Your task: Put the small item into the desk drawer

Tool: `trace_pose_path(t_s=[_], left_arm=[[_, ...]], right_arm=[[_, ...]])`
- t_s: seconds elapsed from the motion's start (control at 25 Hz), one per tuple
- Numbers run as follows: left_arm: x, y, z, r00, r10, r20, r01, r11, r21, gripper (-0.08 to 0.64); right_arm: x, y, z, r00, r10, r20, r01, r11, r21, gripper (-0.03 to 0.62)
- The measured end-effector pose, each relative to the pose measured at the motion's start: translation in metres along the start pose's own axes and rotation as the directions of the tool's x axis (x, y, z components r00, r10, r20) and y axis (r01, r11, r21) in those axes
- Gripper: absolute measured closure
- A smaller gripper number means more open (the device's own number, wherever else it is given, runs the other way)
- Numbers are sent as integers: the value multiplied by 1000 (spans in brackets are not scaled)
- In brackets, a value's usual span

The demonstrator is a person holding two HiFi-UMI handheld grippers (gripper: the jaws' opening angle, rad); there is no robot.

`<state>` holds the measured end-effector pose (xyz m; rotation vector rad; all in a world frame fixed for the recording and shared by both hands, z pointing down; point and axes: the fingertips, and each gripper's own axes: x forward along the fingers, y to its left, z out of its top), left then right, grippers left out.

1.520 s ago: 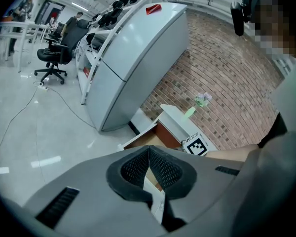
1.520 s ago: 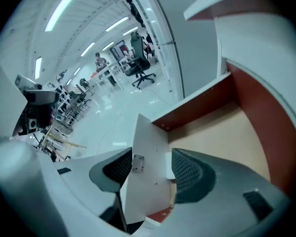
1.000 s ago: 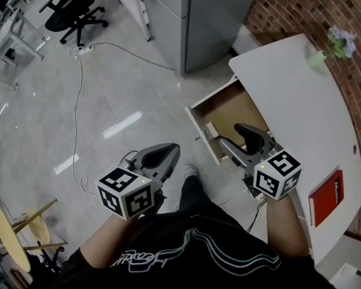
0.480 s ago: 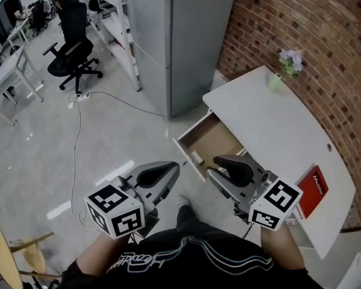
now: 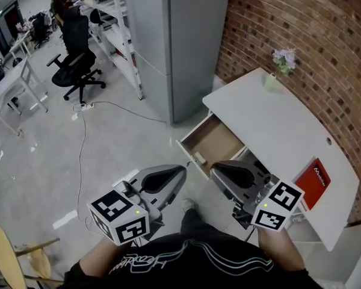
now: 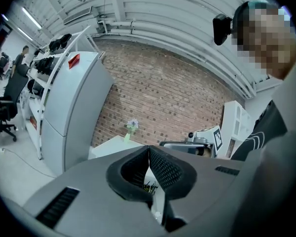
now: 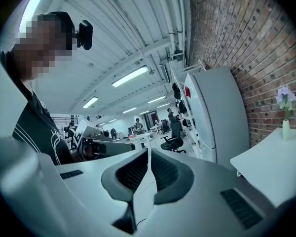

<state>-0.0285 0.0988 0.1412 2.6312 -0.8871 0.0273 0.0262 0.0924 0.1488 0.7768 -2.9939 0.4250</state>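
Observation:
The white desk (image 5: 277, 125) has its drawer (image 5: 219, 138) pulled open toward me. A small pale item (image 5: 200, 158) lies inside the drawer, near the front panel. My right gripper (image 5: 215, 173) hovers just in front of the drawer and is shut with nothing in it. In the right gripper view the right gripper (image 7: 148, 149) has its pads pressed together and points up into the room. My left gripper (image 5: 182, 173) is held over the floor left of the drawer. Seen in its own view, the left gripper (image 6: 148, 147) is shut and empty.
A red book (image 5: 313, 176) lies on the desk's near end and a small vase of flowers (image 5: 280, 65) stands at its far end. A grey cabinet (image 5: 174, 35) stands left of the desk by the brick wall. A cable (image 5: 81, 155) runs across the floor, past an office chair (image 5: 78, 59).
The right gripper's jaws were apart over the drawer and have closed. Both grippers have drawn back toward me, and the head view has lifted to take in more of the room.

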Motion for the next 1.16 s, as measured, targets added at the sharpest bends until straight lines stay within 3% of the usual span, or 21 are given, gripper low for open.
trace_pose_path(t_s=[0.44, 1.16], left_arm=[[-3, -2, -15, 1000, -22, -19, 21, 999, -33, 538], [6, 1, -31, 999, -21, -43, 19, 999, -40, 538]], right_arm=[[-8, 4, -17, 998, -62, -29, 62, 998, 23, 541], [-13, 0, -28, 996, -77, -34, 78, 996, 30, 541]])
